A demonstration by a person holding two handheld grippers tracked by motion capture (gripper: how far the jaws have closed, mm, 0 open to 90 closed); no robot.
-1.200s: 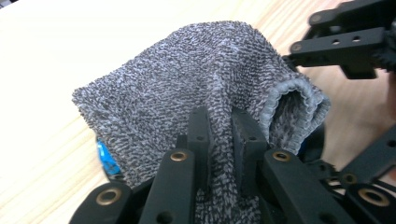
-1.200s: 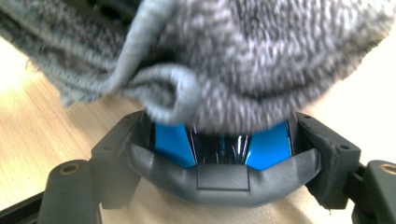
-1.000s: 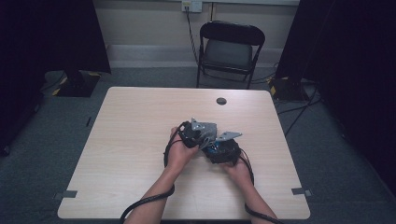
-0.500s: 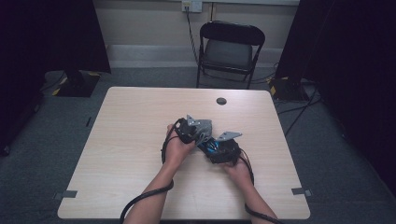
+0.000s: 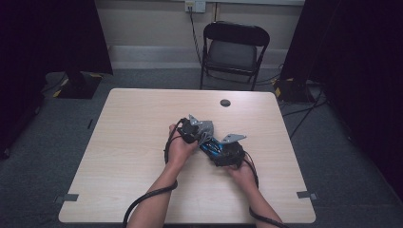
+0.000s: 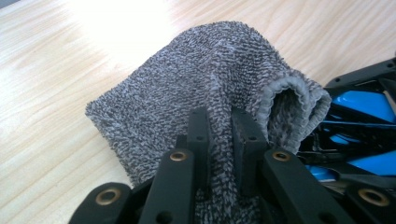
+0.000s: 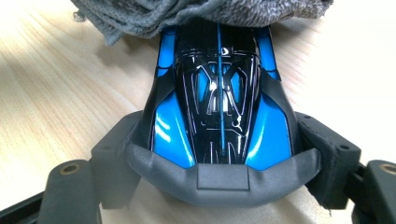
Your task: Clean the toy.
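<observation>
Left claw [image 6: 219, 140] pinched nearly shut on a fold of grey cloth [image 6: 196, 84], jaws close together with towelling bunched between them. Right claw [image 7: 224, 172] spread wide around the blunt end of a blue-and-black toy car [image 7: 219, 107], pads pressed to both flanks, gripping firmly.

Seen from the high view: both claws mid-tabletop, slightly toward 3 o'clock of centre, left claw [image 5: 190, 130] at roughly 10 o'clock from right claw [image 5: 228, 152], nearly touching. Car [image 5: 211, 145] between them, long axis running from about 4 o'clock up to 10 o'clock, far end pointing straight into the cloth [image 5: 204, 127].

From the right gripper view, cloth draped over the car's far end at 12 o'clock, hem sagging past the bodywork on both sides. From the left gripper view, rolled hem at 3 o'clock, blue panels just beyond it, touching or near enough.

Looks like a wipe-down in progress, judging by the layout: cloth hand the mover, car hand the anchor. Next stroke probably along the car's length, toward 4 o'clock, with little slack before claw meets claw.

Plenty of bare tabletop [image 5: 133, 156] at 9 o'clock and toward the near edge. Small dark disc [image 5: 225, 102] well off at 12 o'clock, out of play.
</observation>
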